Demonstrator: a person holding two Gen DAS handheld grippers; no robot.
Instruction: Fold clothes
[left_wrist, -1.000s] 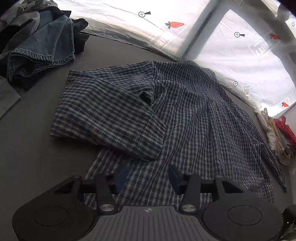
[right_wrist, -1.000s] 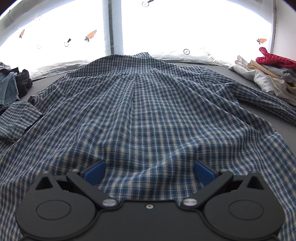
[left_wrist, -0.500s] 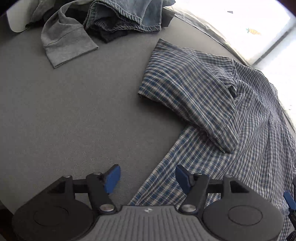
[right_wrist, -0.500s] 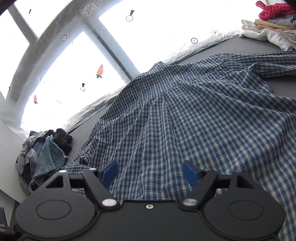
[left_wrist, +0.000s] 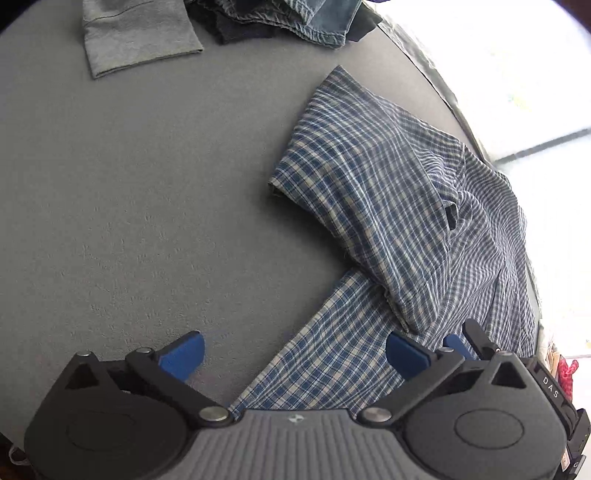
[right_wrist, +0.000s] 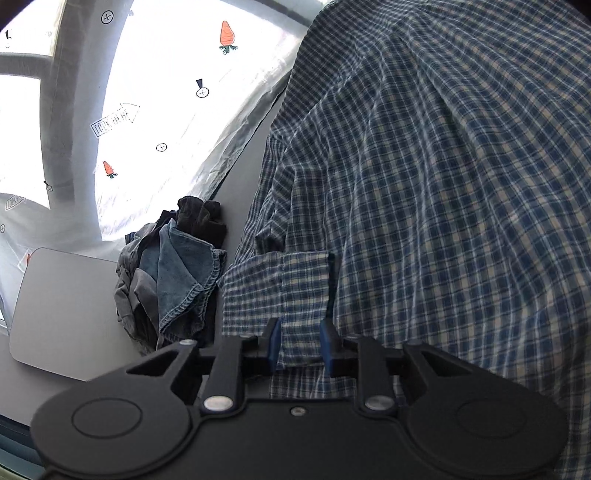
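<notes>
Two grippers at the plaid shirt's near hem, one gripping, one not

Right gripper (right_wrist: 299, 345) has its fingers drawn close on a fold of the plaid shirt (left_wrist: 406, 206) at its near edge; whether the pads fully bite, I cannot tell. Left gripper (left_wrist: 293, 356) hangs spread wide, the shirt's hem corner running between its fingers toward the right. Beyond lies the folded-over sleeve (left_wrist: 354, 184), then the bench (left_wrist: 129, 184); a heap of jeans (right_wrist: 181, 273) sits at its far edge.
</notes>
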